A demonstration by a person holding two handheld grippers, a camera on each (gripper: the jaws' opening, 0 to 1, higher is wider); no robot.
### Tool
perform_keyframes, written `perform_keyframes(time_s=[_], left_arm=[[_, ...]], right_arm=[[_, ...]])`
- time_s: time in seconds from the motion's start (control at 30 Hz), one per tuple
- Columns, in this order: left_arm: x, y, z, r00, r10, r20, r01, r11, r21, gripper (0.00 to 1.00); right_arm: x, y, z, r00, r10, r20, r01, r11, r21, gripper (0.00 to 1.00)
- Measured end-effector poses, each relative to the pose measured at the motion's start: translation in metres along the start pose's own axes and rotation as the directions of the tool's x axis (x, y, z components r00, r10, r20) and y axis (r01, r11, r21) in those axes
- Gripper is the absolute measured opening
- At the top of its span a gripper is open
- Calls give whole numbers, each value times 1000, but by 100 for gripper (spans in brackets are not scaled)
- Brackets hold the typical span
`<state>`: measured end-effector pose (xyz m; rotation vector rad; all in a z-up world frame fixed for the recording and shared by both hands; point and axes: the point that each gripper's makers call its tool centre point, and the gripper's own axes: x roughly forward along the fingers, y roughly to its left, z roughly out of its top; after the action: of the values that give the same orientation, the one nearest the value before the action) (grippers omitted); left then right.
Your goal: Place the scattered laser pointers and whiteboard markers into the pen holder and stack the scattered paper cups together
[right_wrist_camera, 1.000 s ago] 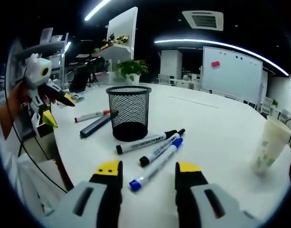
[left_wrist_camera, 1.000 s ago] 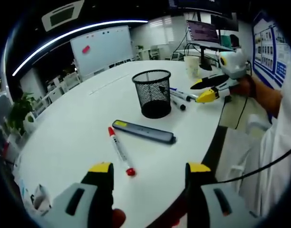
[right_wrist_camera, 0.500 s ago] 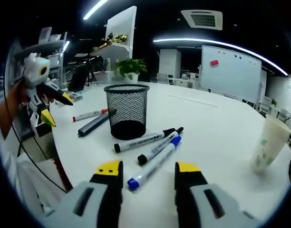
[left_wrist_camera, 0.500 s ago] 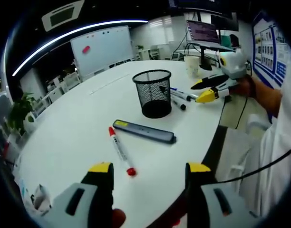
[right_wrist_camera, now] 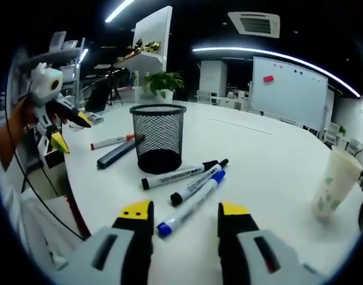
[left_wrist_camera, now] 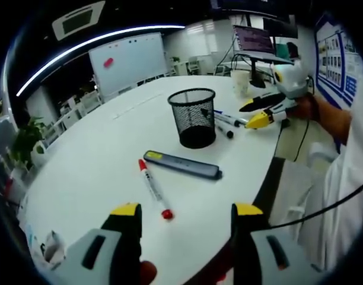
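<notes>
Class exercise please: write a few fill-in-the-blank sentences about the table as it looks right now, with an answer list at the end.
1. The mesh pen holder stands upright and holds ____ pens.
2. The marker nearest the left tool has a ____ cap.
3. Near the right tool lie ____ markers side by side.
4. Both tools are ____.

Answers: no; red; three; open

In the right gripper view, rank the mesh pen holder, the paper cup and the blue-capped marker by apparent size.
1. Mesh pen holder, largest.
2. Paper cup, smaller.
3. Blue-capped marker: long but thin, smallest in area. It lies nearest the camera, so its length is exaggerated.
</notes>
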<state>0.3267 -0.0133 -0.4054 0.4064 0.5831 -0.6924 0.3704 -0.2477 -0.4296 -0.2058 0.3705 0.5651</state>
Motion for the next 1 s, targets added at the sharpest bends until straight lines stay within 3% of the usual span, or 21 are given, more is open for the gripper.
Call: perform_keyframes(time_s=[1.0], left_arm=[[2,-4,-3,1000,-12,0,12,1000,-3,61]], right_arm=[[-5,4,-10,1000,-12,-2,12,999,31,36]])
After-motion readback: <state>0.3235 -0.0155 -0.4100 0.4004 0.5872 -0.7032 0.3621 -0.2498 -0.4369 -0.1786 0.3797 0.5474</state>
